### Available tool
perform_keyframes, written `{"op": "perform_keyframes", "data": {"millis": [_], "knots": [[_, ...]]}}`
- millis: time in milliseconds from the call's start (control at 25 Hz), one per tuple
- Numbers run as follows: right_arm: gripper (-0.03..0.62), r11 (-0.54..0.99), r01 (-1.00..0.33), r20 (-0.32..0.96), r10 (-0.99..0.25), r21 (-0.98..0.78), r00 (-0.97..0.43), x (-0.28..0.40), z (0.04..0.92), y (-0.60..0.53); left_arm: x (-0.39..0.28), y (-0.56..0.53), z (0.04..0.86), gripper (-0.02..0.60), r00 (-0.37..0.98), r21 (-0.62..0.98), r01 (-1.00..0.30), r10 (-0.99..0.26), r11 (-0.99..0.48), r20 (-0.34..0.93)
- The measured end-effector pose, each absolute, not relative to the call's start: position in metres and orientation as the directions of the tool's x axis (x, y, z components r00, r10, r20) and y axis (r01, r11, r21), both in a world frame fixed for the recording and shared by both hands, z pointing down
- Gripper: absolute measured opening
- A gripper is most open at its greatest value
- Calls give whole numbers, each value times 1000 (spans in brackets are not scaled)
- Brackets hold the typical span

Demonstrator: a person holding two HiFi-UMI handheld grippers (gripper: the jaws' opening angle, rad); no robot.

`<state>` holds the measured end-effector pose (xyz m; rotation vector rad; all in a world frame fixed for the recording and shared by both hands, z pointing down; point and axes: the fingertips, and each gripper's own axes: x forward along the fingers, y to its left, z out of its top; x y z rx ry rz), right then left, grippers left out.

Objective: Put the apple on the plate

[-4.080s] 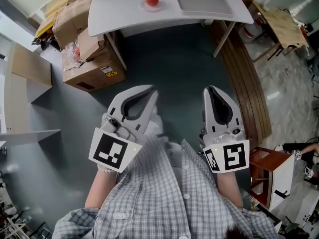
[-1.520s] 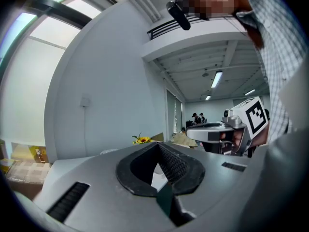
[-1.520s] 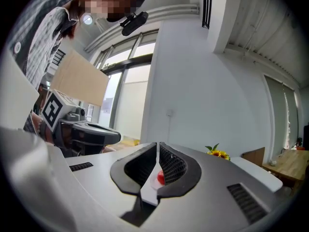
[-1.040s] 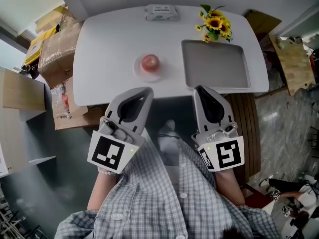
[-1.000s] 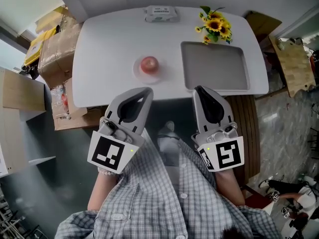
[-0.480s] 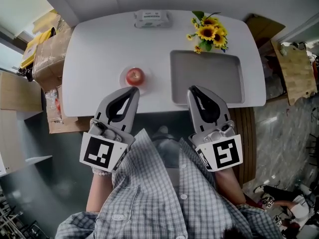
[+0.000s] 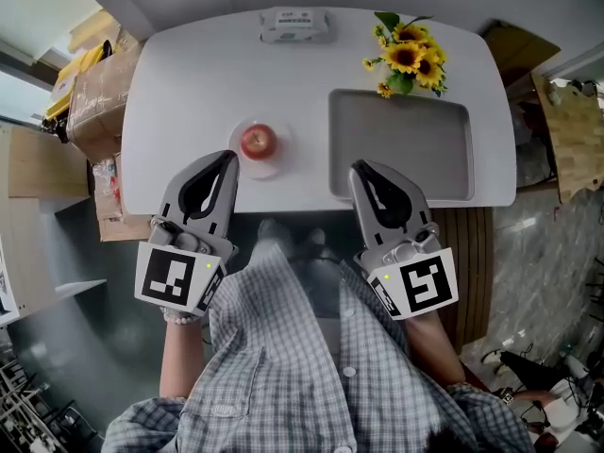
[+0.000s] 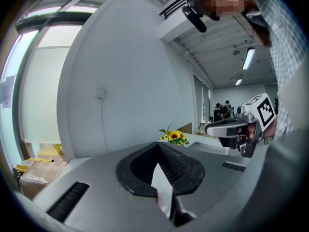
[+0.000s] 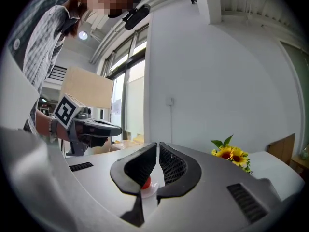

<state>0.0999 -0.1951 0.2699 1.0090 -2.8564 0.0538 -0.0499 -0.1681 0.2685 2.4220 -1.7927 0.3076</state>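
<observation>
A red apple (image 7: pixel 259 141) rests on a small white plate (image 7: pixel 271 167) near the front edge of the white table (image 7: pixel 179 83). My left gripper (image 7: pixel 229 157) is shut and empty, its tip just left of the plate's rim, at the table's front edge. My right gripper (image 7: pixel 358 168) is shut and empty too, its tip over the front edge of a grey tray (image 7: pixel 401 140). In the right gripper view a sliver of the apple (image 9: pixel 145 181) shows below that gripper's (image 9: pixel 158 146) closed jaws. The left gripper view looks over its own tip (image 8: pixel 157 145) and shows no apple.
A bunch of sunflowers (image 7: pixel 408 55) stands at the back right and a tissue pack (image 7: pixel 295 24) at the back middle. Cardboard boxes (image 7: pixel 92 83) are stacked on the floor left of the table. A wooden bench (image 7: pixel 576 121) is to the right.
The table has come closer in the head view. Both grippers have advanced to its front edge, the left one drawing up beside the plate. Both stay shut.
</observation>
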Motion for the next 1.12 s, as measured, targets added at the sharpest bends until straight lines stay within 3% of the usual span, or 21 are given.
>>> {"op": "perform_keyframes", "data": {"millis": [560, 1120], "knots": [[32, 715, -691, 142, -677, -104, -722, 80, 282, -233, -86, -209, 284, 9, 294, 7, -953, -919, -303, 262], [32, 628, -747, 306, -683, -218, -663, 35, 338, -263, -131, -243, 336, 9, 347, 105, -937, -864, -332, 366]]}}
